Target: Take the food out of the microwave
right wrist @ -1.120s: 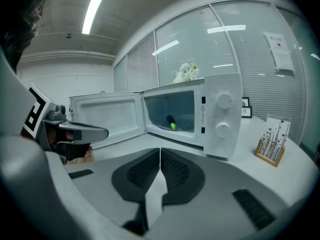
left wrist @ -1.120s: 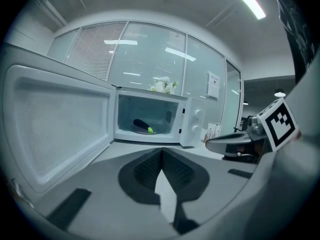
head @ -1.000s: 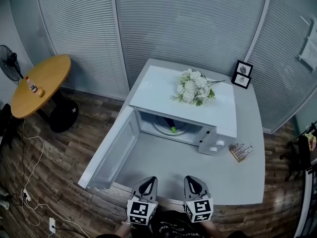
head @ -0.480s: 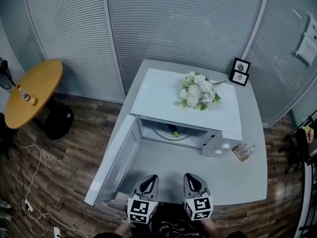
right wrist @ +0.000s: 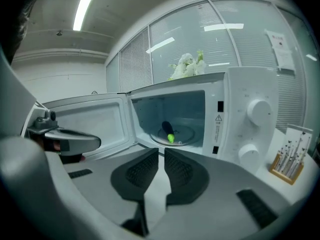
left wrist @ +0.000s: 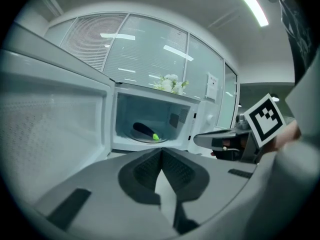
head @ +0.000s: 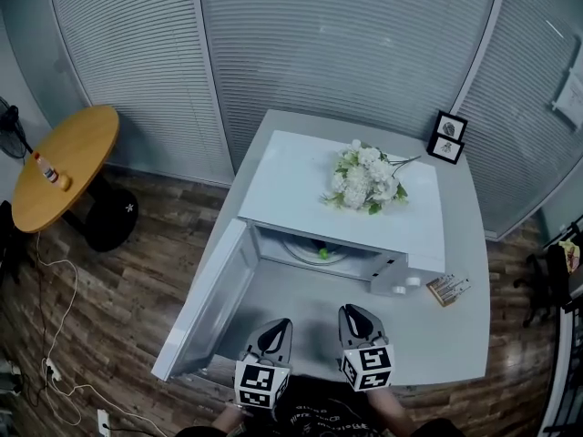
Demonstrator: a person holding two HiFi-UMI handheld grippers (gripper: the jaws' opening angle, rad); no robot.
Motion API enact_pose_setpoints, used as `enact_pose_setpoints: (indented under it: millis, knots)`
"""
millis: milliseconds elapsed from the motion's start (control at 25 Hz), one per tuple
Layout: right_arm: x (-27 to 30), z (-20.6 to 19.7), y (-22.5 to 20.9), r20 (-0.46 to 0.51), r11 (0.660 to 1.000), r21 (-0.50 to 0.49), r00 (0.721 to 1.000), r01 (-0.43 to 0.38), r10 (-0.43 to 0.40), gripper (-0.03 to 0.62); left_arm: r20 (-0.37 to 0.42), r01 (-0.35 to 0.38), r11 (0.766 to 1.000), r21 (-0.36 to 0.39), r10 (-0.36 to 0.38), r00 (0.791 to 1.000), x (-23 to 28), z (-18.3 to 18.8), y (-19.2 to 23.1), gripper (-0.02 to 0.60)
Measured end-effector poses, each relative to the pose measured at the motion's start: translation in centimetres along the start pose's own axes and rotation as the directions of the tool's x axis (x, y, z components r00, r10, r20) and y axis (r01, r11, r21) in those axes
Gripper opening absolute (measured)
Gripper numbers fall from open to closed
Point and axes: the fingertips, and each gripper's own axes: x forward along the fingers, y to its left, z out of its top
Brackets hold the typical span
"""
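Low in the frame, the left claw and right claw, both closed and empty, face the open microwave with the food inside.

A grey table holds an open white microwave, two small picture frames and a wooden stand.

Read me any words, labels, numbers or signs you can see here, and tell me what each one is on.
No word or number reads clearly.
Warning triangle on the microwave front: a sign only; the print below it is too small.
Paper sheet on the window: blurred.
Card stand beside the microwave: drawn figures, no legible text.
Square markers on each cube: code patterns, no letters.
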Motion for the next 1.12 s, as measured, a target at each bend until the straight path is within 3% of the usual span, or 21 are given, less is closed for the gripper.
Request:
enact_pose_setpoints:
  millis: [120,360,1120]
  knots:
    - [1.3,0.9,-0.2,-0.002,0.999,0.018,0.999,-0.033,0.033,0.101,-0.005,-0.013,1.0,-0.01,0.013,1.0,0.1,0.1,0.1,0.008]
    - [4.2,2.6,-0.2,-0.008,0.998,-0.006,0.998,-0.064,0.064,0.153,-0.019,-0.039,0.999,-0.015,0.039,0.999,-0.4,-0.2,0.5,0.008]
    - [12.4,5.0,-1.5,-0.06,0.995,-0.055,0.995,-0.078,0.075,0.178,-0.044,-0.135,0.99,-0.039,0.133,0.99,-2.3,-1.1,2.8,0.008]
